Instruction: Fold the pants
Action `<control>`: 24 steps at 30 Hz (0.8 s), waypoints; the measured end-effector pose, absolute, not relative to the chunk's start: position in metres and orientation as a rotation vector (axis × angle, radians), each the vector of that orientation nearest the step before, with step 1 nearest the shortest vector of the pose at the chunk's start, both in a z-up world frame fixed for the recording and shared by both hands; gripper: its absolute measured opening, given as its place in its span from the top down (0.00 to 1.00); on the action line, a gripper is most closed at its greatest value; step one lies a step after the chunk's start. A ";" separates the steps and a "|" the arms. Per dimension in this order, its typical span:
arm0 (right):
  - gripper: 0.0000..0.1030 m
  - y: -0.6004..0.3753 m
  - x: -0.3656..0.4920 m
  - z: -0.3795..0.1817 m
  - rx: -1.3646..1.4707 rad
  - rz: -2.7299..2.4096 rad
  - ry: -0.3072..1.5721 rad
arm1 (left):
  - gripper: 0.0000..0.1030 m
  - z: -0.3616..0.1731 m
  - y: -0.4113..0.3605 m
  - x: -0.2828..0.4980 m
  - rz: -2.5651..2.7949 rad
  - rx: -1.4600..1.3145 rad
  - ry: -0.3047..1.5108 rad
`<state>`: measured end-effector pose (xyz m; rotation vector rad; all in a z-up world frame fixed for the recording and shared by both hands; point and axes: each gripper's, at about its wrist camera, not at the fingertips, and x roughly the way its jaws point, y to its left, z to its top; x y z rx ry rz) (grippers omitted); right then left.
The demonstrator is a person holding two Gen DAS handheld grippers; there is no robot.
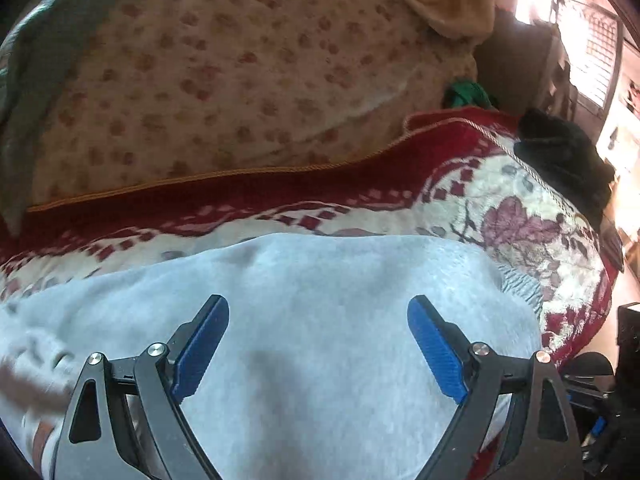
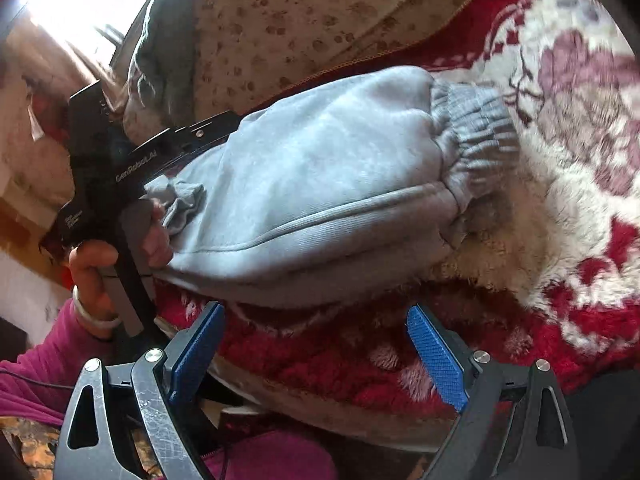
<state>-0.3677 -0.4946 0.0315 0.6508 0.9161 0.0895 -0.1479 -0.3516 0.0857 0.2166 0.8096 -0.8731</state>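
Lying folded on red floral blanket (image 2: 560,128): grey pants (image 2: 320,184). Left gripper (image 1: 318,340) over pants, jaws apart, empty; body lettered "GenRobot.AI". Right gripper (image 2: 316,344) near pants, jaws apart, empty.

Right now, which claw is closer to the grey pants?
The left. The left claw hangs open right over the grey pants, with nothing gripped. The right claw is open over the red blanket, just off the pants' near edge.
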 end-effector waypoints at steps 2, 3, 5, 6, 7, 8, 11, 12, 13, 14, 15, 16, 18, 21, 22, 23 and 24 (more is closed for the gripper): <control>0.08 -0.499 -0.363 0.023 0.671 0.085 0.903 | 0.12 0.083 -0.364 -0.141 -0.889 0.239 0.829; 0.08 -0.501 -0.361 0.019 0.688 0.099 0.897 | 0.12 0.083 -0.370 -0.137 -0.913 0.242 0.843; 0.08 -0.504 -0.358 0.011 0.735 0.132 0.871 | 0.12 0.083 -0.380 -0.131 -0.963 0.240 0.868; 0.08 -0.504 -0.356 0.009 0.747 0.142 0.860 | 0.12 0.083 -0.388 -0.127 -0.992 0.245 0.885; 0.08 -0.506 -0.353 0.006 0.766 0.153 0.845 | 0.10 0.082 -0.394 -0.125 -1.015 0.254 0.899; 0.06 -0.506 -0.350 0.003 0.784 0.156 0.836 | 0.10 0.082 -0.399 -0.123 -1.032 0.261 0.905; 0.05 -0.506 -0.343 0.002 0.788 0.173 0.799 | 0.09 0.081 -0.419 -0.116 -1.104 0.300 0.930; 0.05 -0.504 -0.340 0.003 0.777 0.173 0.790 | 0.09 0.080 -0.427 -0.113 -1.121 0.317 0.940; 0.04 -0.502 -0.339 0.003 0.769 0.174 0.786 | 0.09 0.079 -0.432 -0.111 -1.131 0.329 0.945; 0.04 -0.501 -0.337 0.003 0.760 0.173 0.785 | 0.09 0.077 -0.440 -0.109 -1.150 0.349 0.956; 0.04 -0.499 -0.335 0.001 0.756 0.171 0.780 | 0.09 0.075 -0.447 -0.108 -1.162 0.368 0.967; 0.03 -0.499 -0.335 0.001 0.756 0.170 0.777 | 0.09 0.073 -0.453 -0.106 -1.168 0.385 0.975; 0.01 -0.499 -0.336 0.000 0.752 0.175 0.770 | 0.09 0.068 -0.467 -0.104 -1.192 0.426 1.003; 0.00 -0.502 -0.332 -0.004 0.777 0.185 0.757 | 0.09 0.061 -0.482 -0.102 -1.260 0.475 1.047; 0.00 -0.503 -0.333 -0.005 0.787 0.189 0.752 | 0.09 0.059 -0.487 -0.102 -1.277 0.497 1.052; 0.00 -0.504 -0.334 -0.006 0.796 0.194 0.748 | 0.09 0.057 -0.490 -0.102 -1.288 0.513 1.056; 0.00 -0.505 -0.335 -0.006 0.804 0.200 0.745 | 0.09 0.054 -0.494 -0.103 -1.308 0.539 1.064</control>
